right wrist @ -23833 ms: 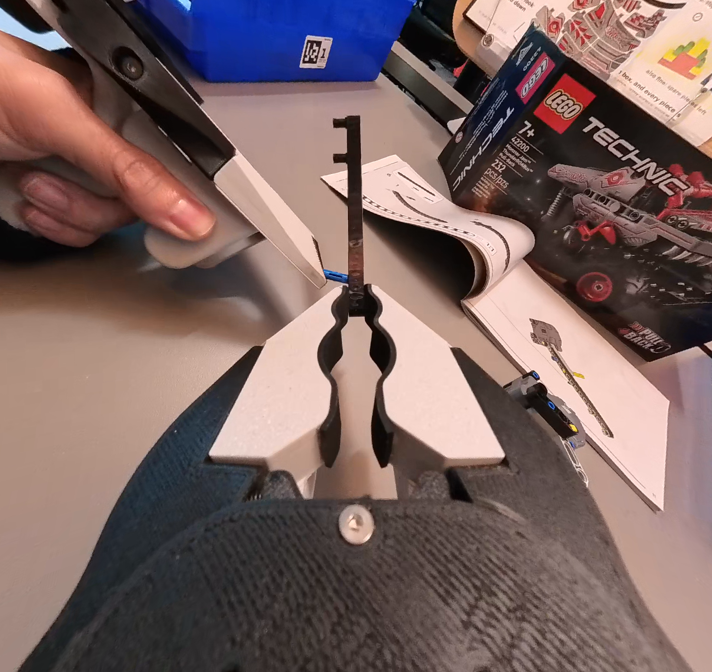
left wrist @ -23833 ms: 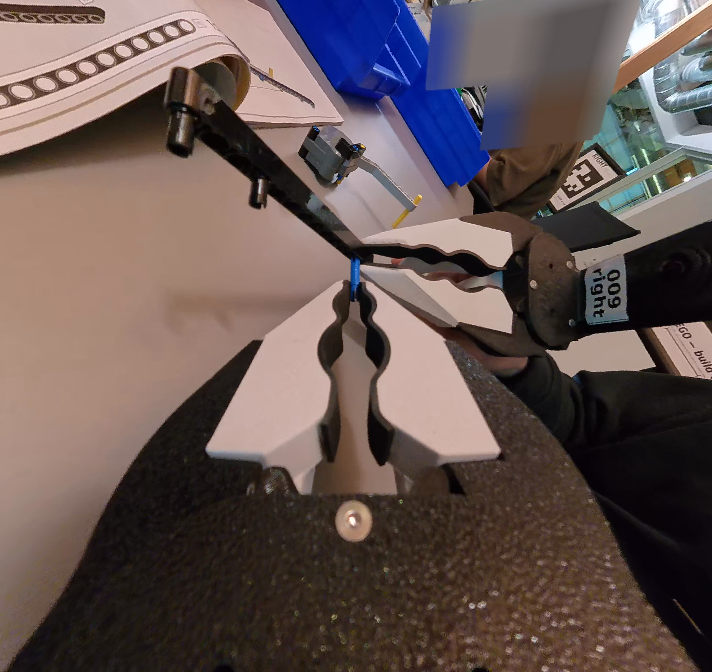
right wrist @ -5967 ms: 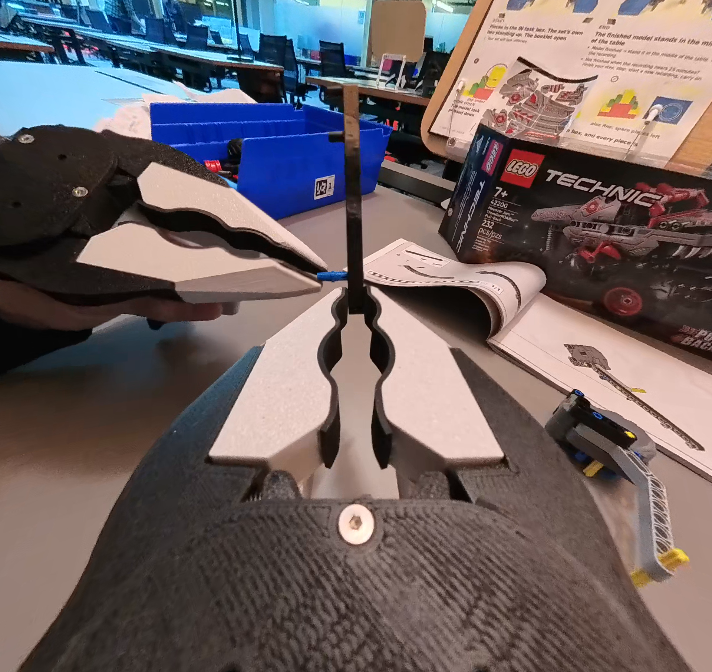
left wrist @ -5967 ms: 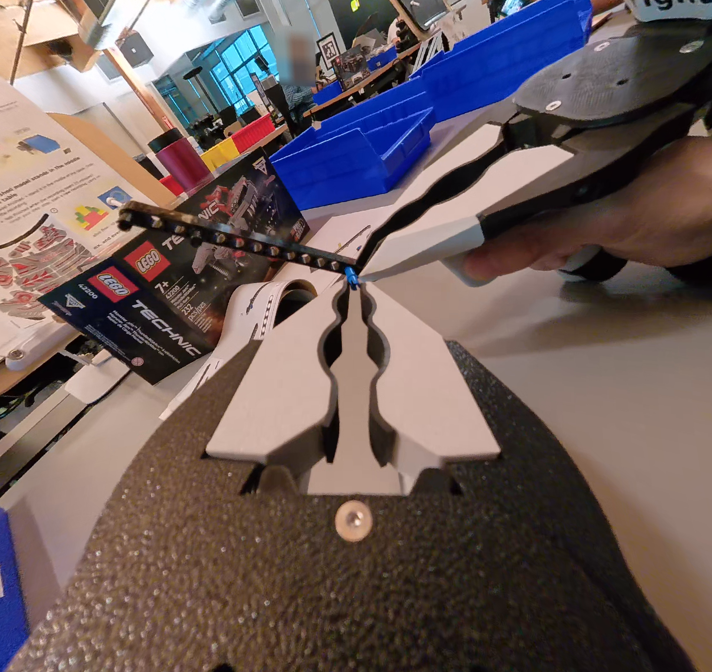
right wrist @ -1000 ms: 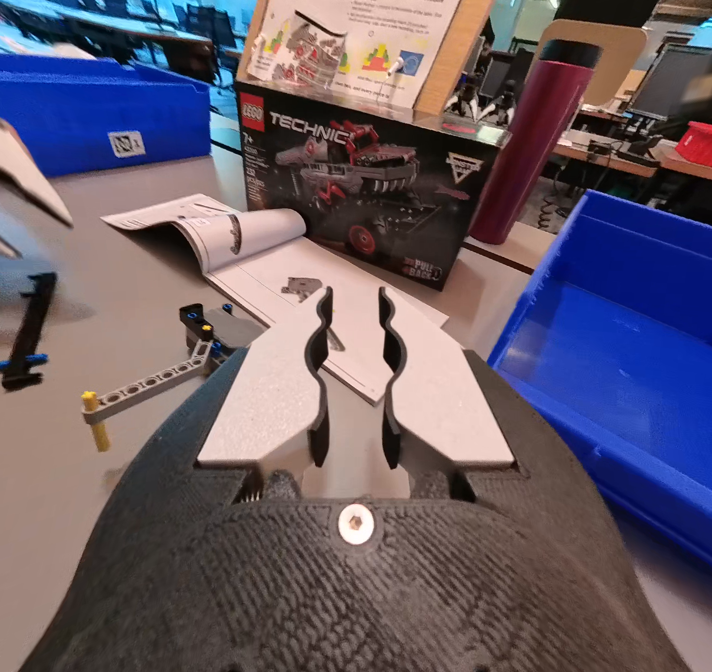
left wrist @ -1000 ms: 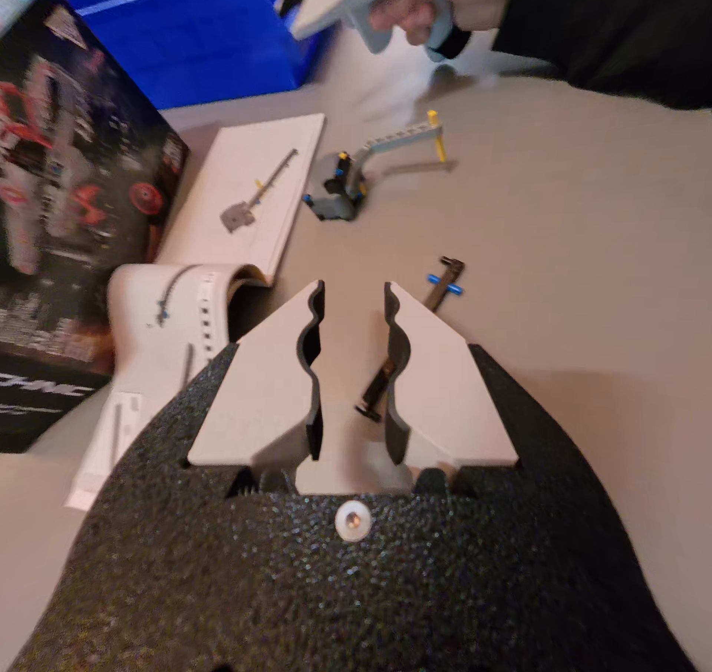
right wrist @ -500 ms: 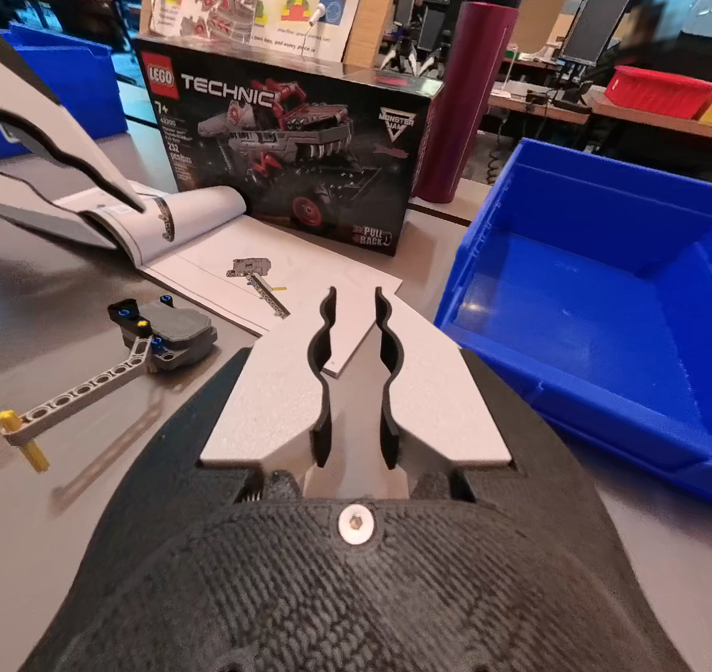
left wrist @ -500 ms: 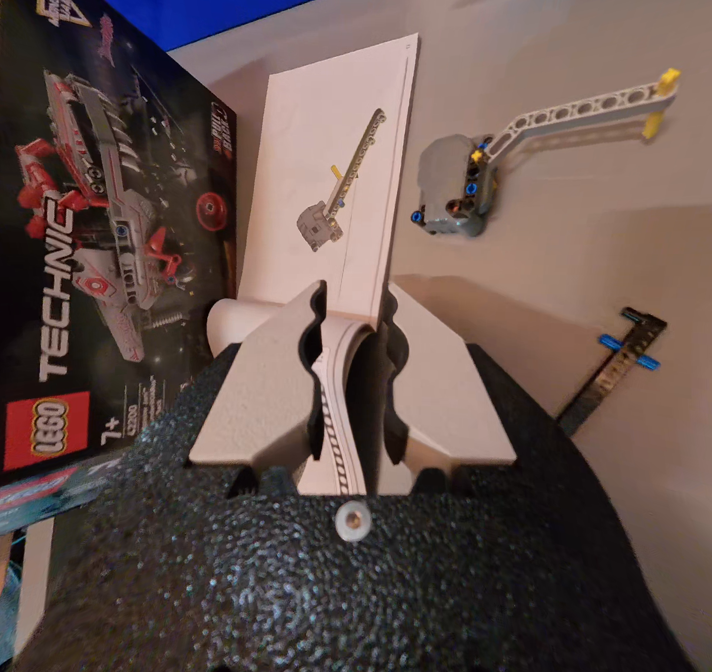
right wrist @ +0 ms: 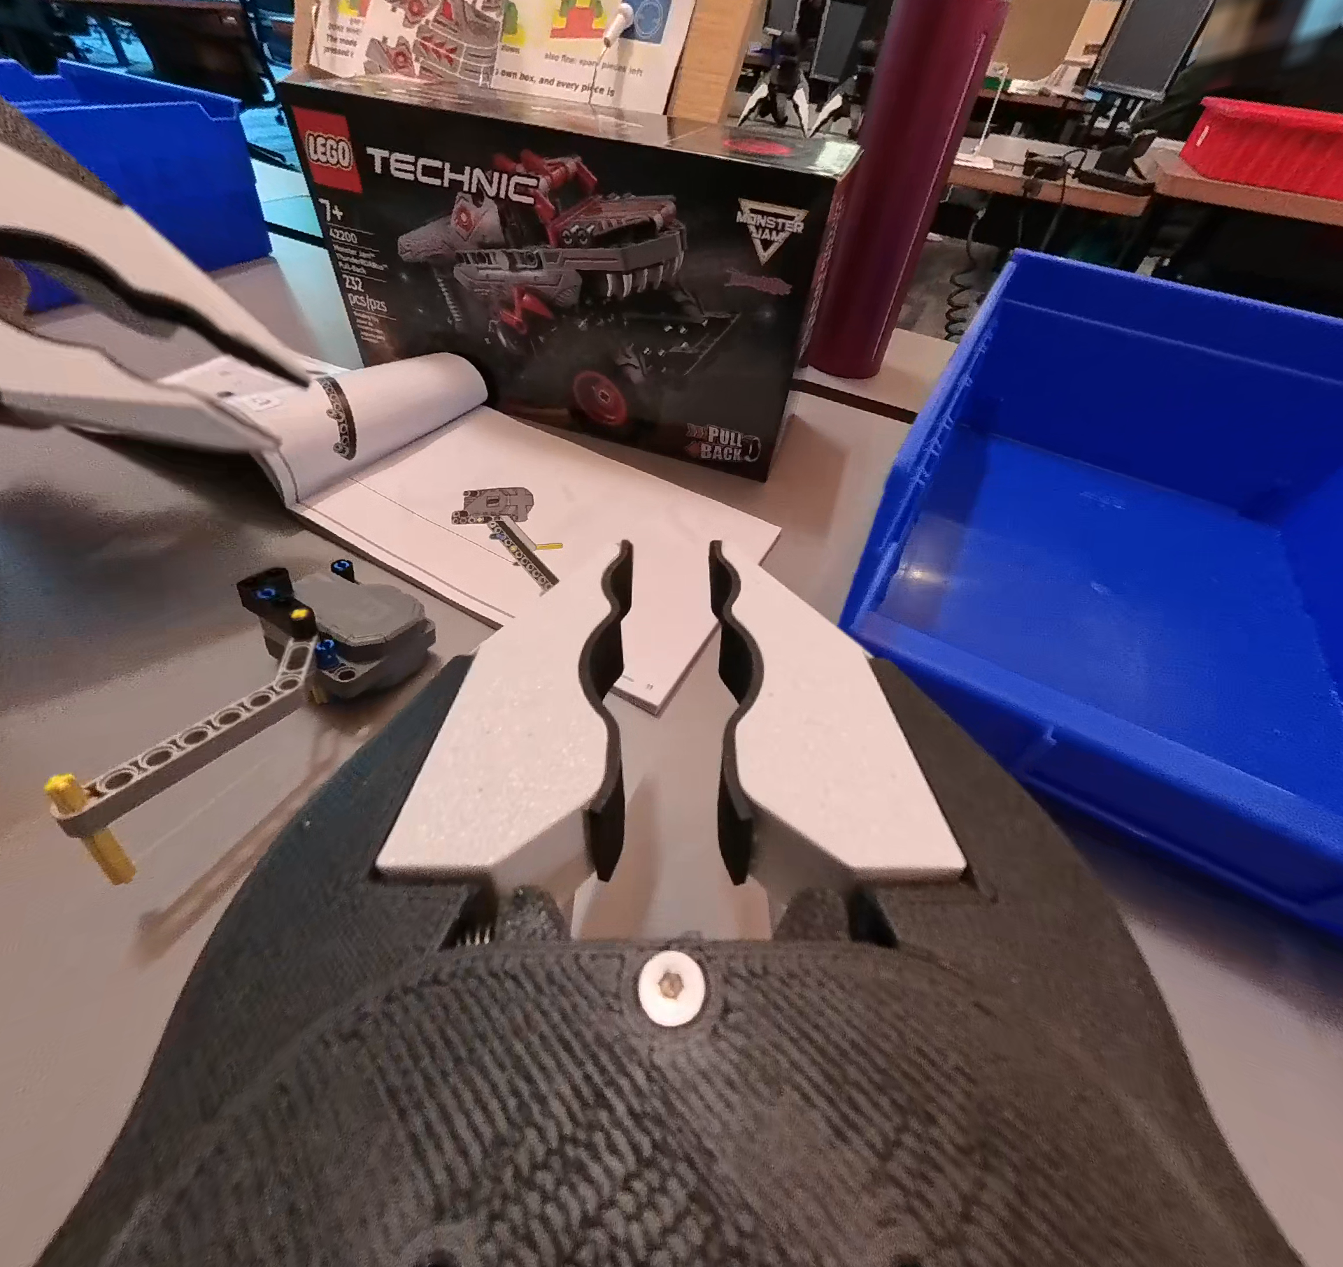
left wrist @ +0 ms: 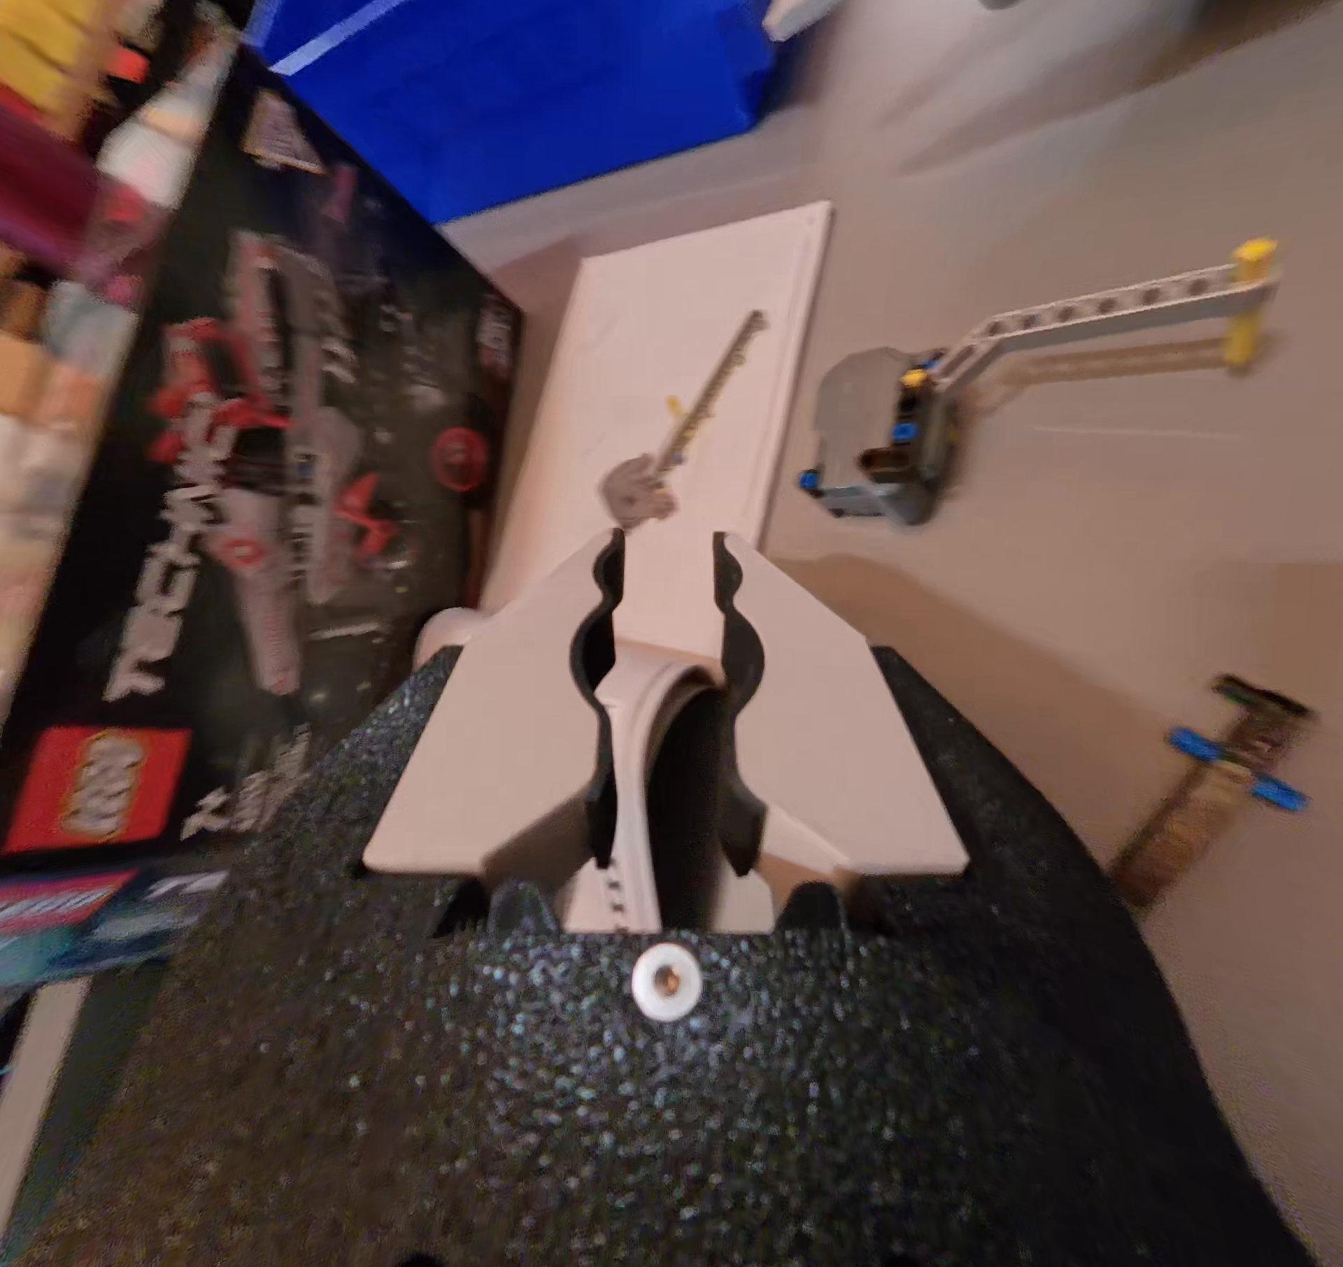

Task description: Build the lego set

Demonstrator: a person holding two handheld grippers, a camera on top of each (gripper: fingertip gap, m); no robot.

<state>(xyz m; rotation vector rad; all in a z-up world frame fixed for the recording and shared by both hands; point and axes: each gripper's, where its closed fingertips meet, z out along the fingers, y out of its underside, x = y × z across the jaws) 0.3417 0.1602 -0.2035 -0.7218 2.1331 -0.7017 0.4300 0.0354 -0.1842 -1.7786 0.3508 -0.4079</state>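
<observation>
- Paper first: your left tool [left wrist: 668, 556], which a second ago hung released over the black beam [left wrist: 1199, 796], now has its parted jaws around the curled page of the instruction booklet [right wrist: 407, 397], not yet clenched. You're likely turning to the next step.
- Grey subassembly [right wrist: 349, 622] lies on the bench [right wrist: 145, 542], just beside the booklet; the beam with blue pins lies apart.
- Blue bin [right wrist: 1126, 542] is where your right tool [right wrist: 668, 556], released and empty, has swung; its near wall stands in the way.

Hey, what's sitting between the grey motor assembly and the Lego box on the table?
The open instruction booklet lies between the grey motor assembly and the Lego box, clearest in the right wrist view.
</observation>
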